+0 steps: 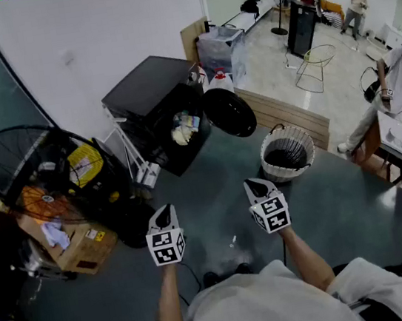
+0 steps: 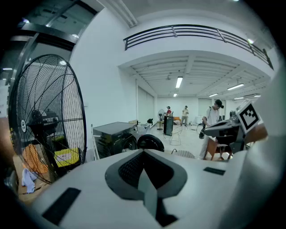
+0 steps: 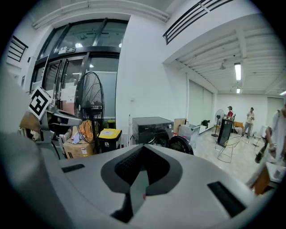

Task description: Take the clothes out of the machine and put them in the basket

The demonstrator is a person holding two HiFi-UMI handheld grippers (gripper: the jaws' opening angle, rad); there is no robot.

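A black washing machine point(image 1: 152, 94) stands by the white wall with its round door point(image 1: 229, 112) swung open to the right. Light-coloured clothes point(image 1: 184, 130) lie in the drum. A white woven basket point(image 1: 287, 153) with a dark inside stands on the floor right of the door. My left gripper point(image 1: 165, 211) and right gripper point(image 1: 256, 183) are held side by side well short of the machine, both shut with nothing in them. The left gripper view shows the left gripper point(image 2: 143, 152), with the machine point(image 2: 111, 133) and basket point(image 2: 183, 154) beyond it. The right gripper point(image 3: 143, 148) points towards the machine point(image 3: 152, 127).
A large black floor fan point(image 1: 28, 167), a yellow-lidded bin point(image 1: 86, 163) and a cardboard box point(image 1: 77, 246) crowd the left. A low wooden step point(image 1: 287, 112) runs behind the basket. A wire chair point(image 1: 317, 64) and several people are at the back right.
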